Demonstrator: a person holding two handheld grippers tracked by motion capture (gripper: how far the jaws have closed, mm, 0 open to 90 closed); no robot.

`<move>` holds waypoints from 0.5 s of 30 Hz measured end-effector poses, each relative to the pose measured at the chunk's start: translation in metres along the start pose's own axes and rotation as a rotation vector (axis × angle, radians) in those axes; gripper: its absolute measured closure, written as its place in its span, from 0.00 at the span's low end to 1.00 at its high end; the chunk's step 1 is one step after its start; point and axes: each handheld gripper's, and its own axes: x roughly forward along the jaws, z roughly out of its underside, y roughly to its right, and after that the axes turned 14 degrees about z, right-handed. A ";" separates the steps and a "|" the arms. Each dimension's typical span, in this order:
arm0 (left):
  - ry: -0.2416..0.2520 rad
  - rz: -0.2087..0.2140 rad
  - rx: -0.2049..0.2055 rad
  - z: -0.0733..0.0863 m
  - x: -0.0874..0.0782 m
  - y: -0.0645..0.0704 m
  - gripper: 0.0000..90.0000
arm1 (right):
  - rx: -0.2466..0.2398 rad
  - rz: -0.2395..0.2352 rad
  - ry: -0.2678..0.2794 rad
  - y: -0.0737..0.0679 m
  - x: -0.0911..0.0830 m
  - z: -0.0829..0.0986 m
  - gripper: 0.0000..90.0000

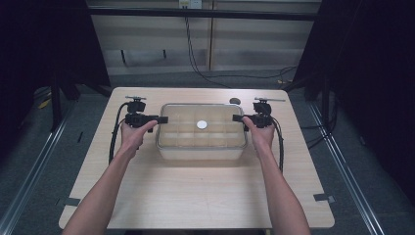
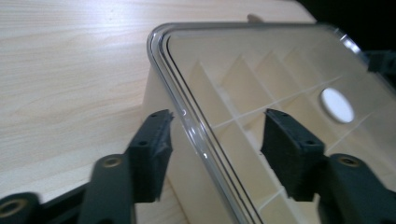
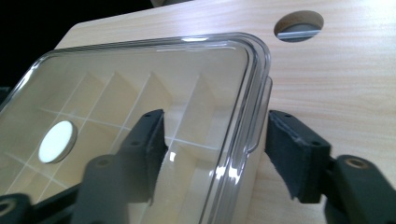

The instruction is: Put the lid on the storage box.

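The table [image 1: 195, 196] carries a clear box [image 1: 201, 147] with a lid [image 1: 215, 110], dividers inside, and a white disc [image 1: 202, 125] at the lid's middle. The left gripper [image 1: 164, 119] has its fingers [image 2: 152, 149] spread, the lid's edge between them, not pinched. The right gripper [image 1: 237, 118] likewise straddles the opposite edge, fingers [image 3: 292, 154] spread.

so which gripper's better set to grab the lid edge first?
Right, narrowly. The right gripper is open with its jaws astride the lid at its side tab. The left gripper, open, also straddles the rim, no tab visible.
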 end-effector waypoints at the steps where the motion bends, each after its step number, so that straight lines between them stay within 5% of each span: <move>1: 0.007 -0.008 -0.001 0.000 -0.001 0.001 0.45 | 0.002 -0.011 0.006 0.001 -0.001 0.000 0.38; 9: 0.001 -0.035 0.058 0.002 -0.021 0.013 0.38 | 0.001 -0.035 0.044 0.006 -0.022 0.000 0.32; 15: -0.024 -0.057 0.092 0.021 -0.032 0.019 0.36 | -0.026 -0.049 0.062 0.012 -0.042 0.007 0.32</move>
